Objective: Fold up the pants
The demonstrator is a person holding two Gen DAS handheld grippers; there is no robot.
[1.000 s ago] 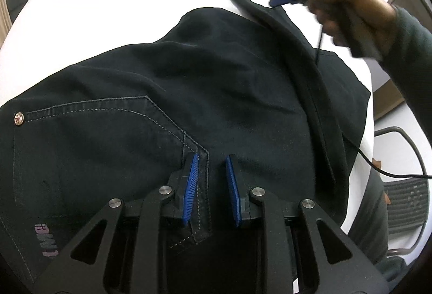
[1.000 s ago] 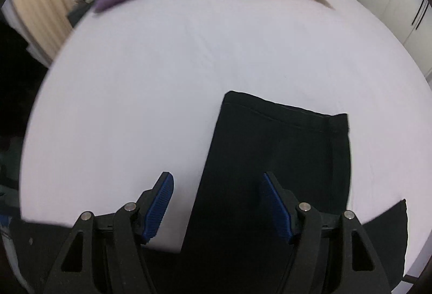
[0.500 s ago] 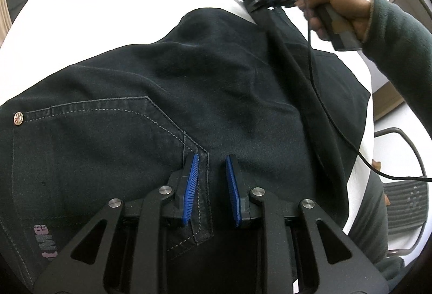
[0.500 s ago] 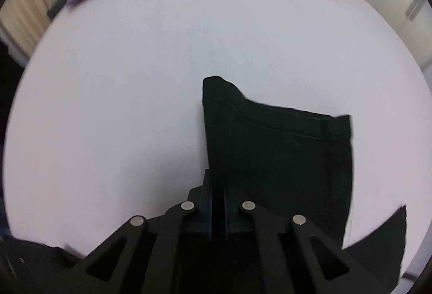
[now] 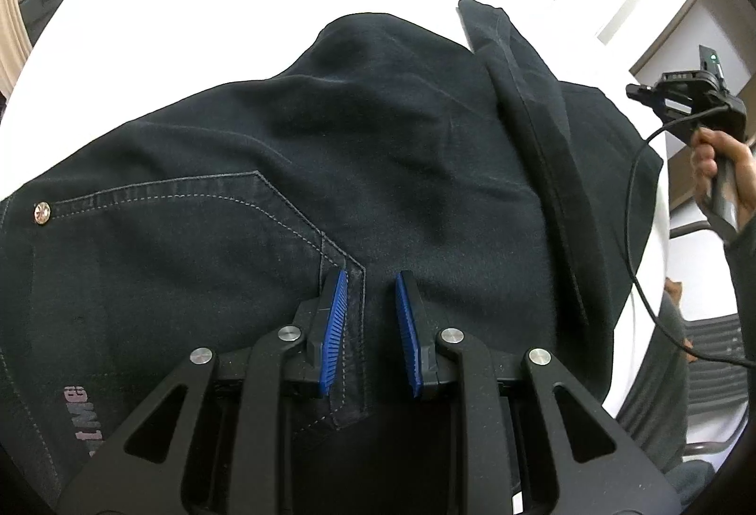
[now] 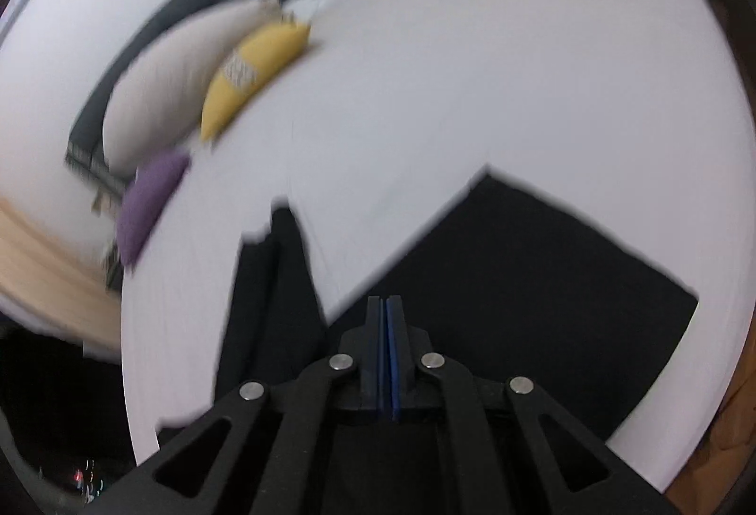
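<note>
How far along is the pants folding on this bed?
Early, it seems. Done: the dark pants lie spread on the white bed, with one leg edge turned over on top. In hand: the left gripper sits at the pocket seam, jaws narrowly apart; whether they pinch cloth is unclear. The right gripper is shut, empty, off to the side. Left: folding everything into a compact stack.

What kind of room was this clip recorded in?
Most likely a bedroom: dark pants lie spread on a white bed, with purple, yellow and white pillows at its far end.
</note>
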